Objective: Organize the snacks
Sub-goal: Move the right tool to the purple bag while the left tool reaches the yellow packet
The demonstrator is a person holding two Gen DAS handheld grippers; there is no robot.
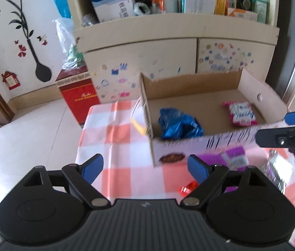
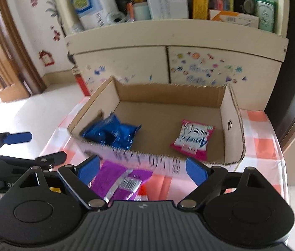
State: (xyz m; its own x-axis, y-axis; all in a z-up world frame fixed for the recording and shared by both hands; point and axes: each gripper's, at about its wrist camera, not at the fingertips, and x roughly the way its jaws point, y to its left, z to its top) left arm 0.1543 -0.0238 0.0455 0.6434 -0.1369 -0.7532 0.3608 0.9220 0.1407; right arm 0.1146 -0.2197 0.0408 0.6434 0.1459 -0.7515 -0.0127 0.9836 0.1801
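Observation:
An open cardboard box (image 1: 249, 87) (image 2: 232, 125) stands on the checked tablecloth (image 1: 114, 123) (image 2: 258, 144). Inside it lie a blue foil snack bag (image 1: 178, 126) (image 2: 114, 132) and a pink snack packet (image 1: 241, 113) (image 2: 192, 139). A purple snack packet (image 1: 231, 156) (image 2: 118, 181) lies on the cloth in front of the box. My left gripper (image 1: 145, 167) is open and empty, before the box's near left corner. My right gripper (image 2: 142, 169) is open and empty, just above the purple packet. The right gripper also shows at the right edge of the left wrist view (image 1: 281, 127).
A small red wrapper (image 1: 188, 188) and a silver packet (image 1: 277, 171) lie on the cloth. A yellow item (image 1: 138, 126) sits left of the box. A cream cabinet (image 1: 174, 48) (image 2: 174, 62) with cluttered shelves stands behind the table. A red box (image 1: 77, 96) is on the floor.

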